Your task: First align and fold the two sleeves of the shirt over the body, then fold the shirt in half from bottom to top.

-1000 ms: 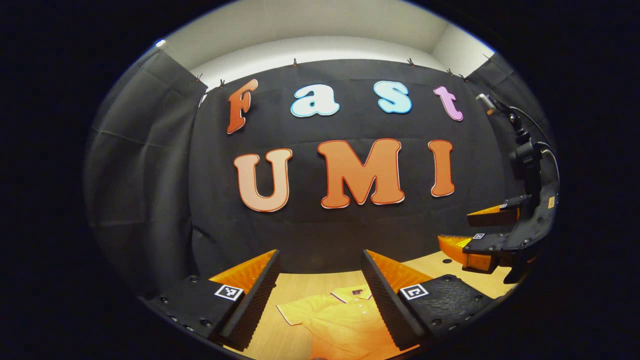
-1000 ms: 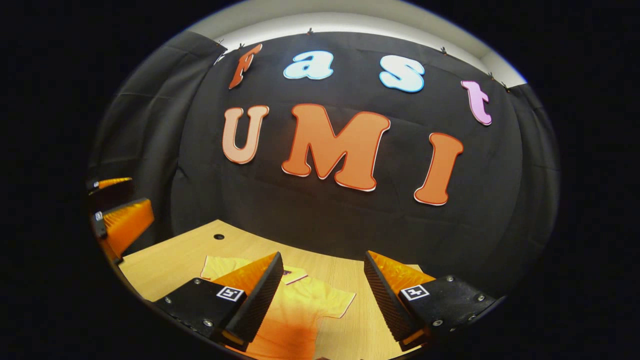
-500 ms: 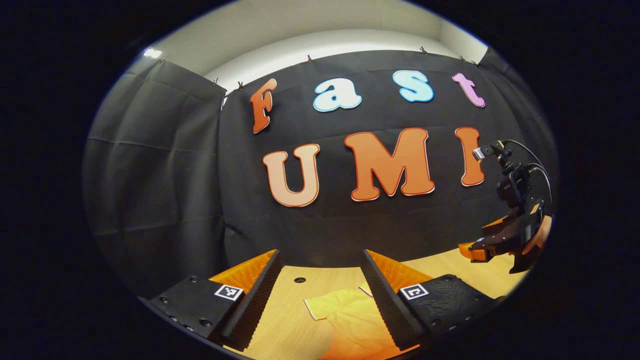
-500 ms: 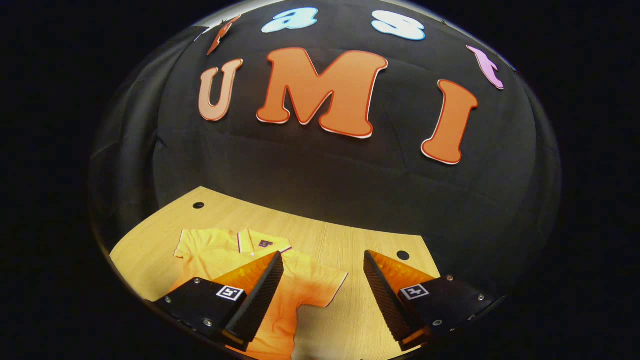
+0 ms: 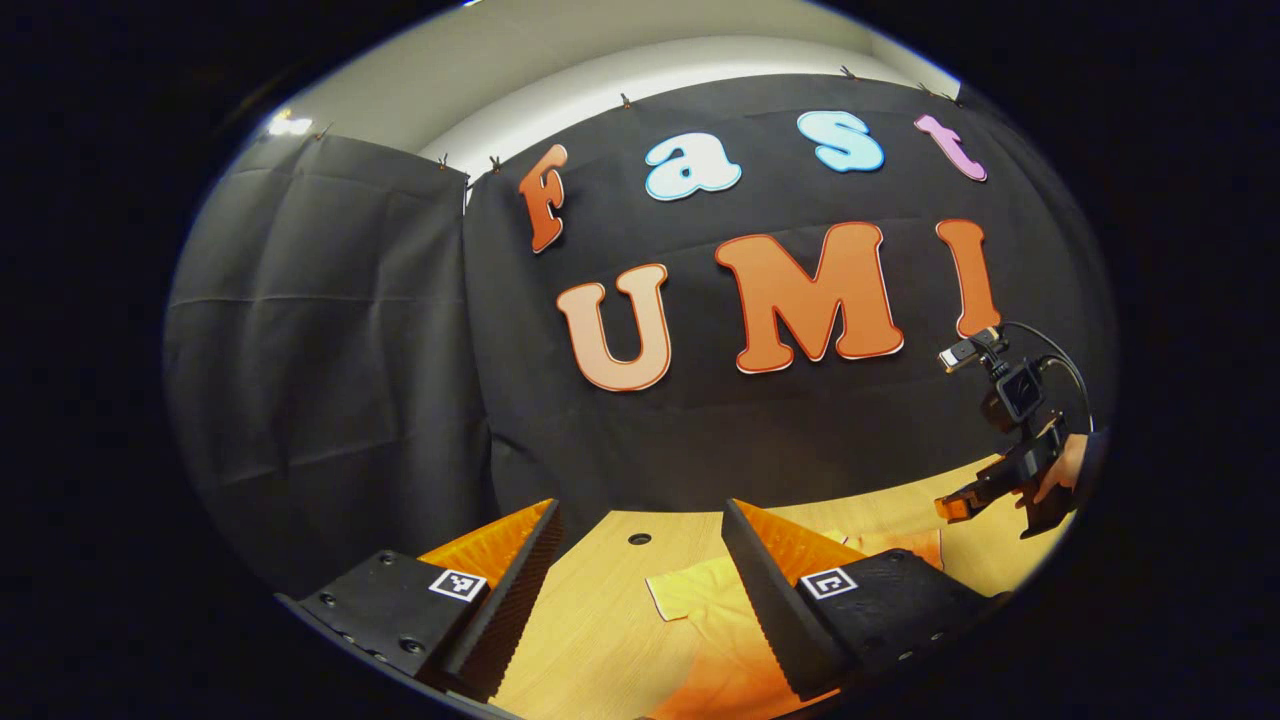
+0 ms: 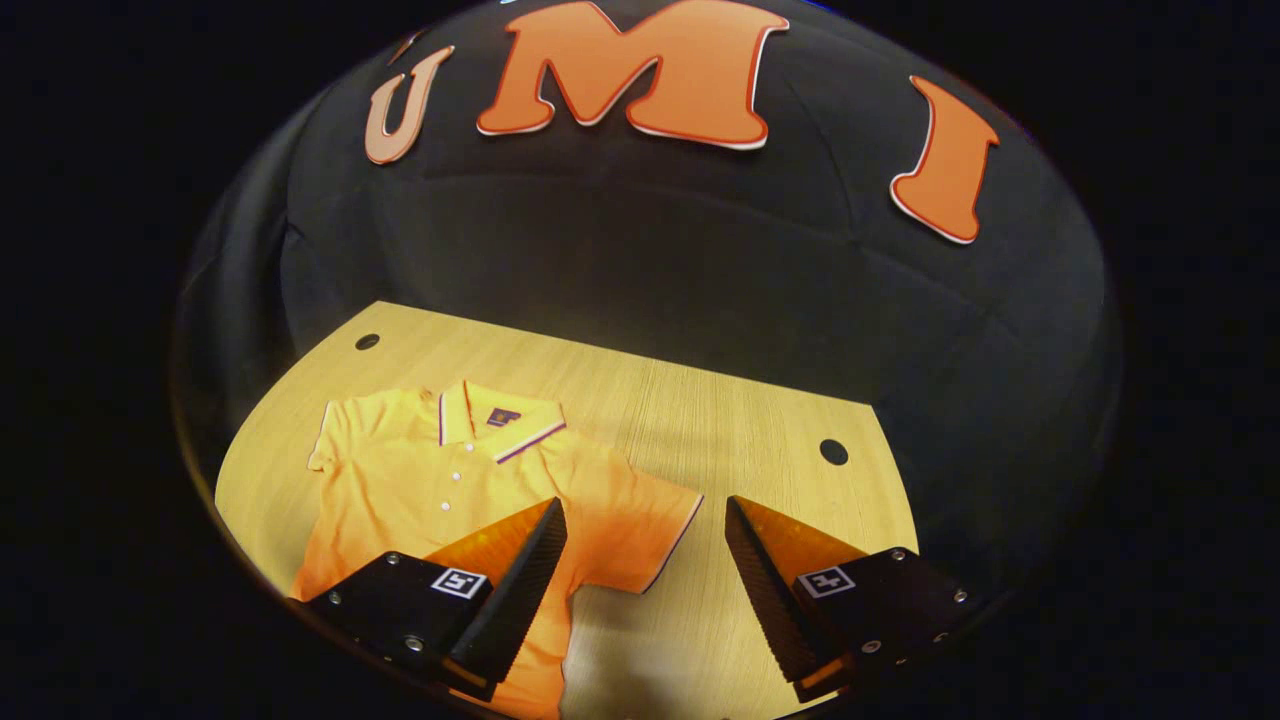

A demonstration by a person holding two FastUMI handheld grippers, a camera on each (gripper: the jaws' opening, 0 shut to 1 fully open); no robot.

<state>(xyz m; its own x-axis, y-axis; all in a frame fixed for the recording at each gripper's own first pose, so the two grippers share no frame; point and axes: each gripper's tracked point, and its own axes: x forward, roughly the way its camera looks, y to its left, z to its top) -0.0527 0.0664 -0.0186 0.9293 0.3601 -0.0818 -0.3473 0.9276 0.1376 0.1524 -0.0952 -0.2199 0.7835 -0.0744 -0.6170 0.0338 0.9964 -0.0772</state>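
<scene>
- Shirt point(image 6: 470, 480) flat on table point(image 6: 700, 420), front up, collar point(image 6: 500, 425) toward the wall, both sleeves spread out, unfolded.
- Right gripper point(image 6: 645, 570) above table, fingers wide apart, nothing between them; right sleeve point(image 6: 640, 530) just beyond the gap, w/ left finger point(image 6: 520, 580) overlapping shirt body in right gripper view.
- Left gripper point(image 5: 640, 590) also w/ fingers wide, empty; left sleeve point(image 5: 690, 595) seen between its fingers, lying on table point(image 5: 590, 620) near a cable hole point(image 5: 639, 539).
- In left gripper view, right gripper point(image 5: 965, 500) far off at right edge, held by a hand point(image 5: 1060, 470), small camera point(image 5: 1010, 385) on top; tips low over table, contact w/ shirt point(image 5: 900, 545) unclear.
- Second hole point(image 6: 833, 451) in table right of shirt, third point(image 6: 367, 341) at far left corner.
</scene>
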